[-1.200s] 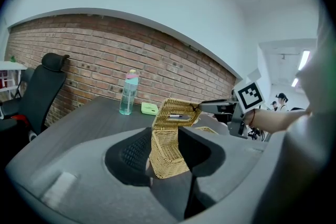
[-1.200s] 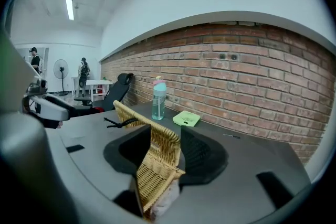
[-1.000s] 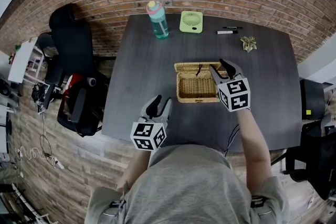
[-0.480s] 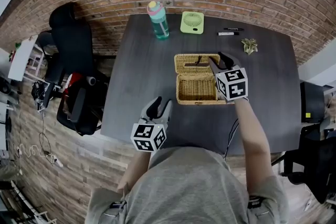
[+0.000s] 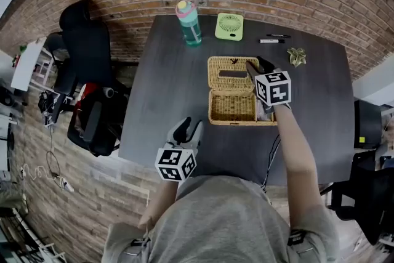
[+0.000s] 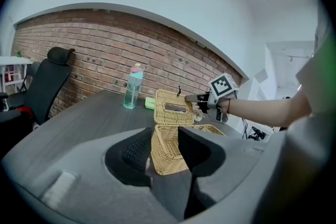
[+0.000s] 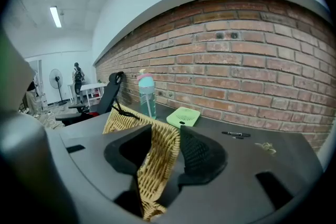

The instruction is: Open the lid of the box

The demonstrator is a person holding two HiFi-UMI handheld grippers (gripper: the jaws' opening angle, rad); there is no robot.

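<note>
Lid [image 5: 231,69] stands roughly upright on the box [image 5: 232,109], pinched in your right tongs [image 5: 255,64]; tip it farther back, then release. Your left tongs [image 5: 186,127] hover spread, empty.

Reference the box [image 5: 233,106], central on the table [image 5: 166,101]: lid [image 5: 231,68] upright at its rear edge, bottle [image 5: 189,23] behind-left, fan [image 5: 229,26] directly behind, pen [image 5: 271,40] and small leafy item [image 5: 298,56] behind-right, chair [image 5: 83,52] well left, off the table.
</note>
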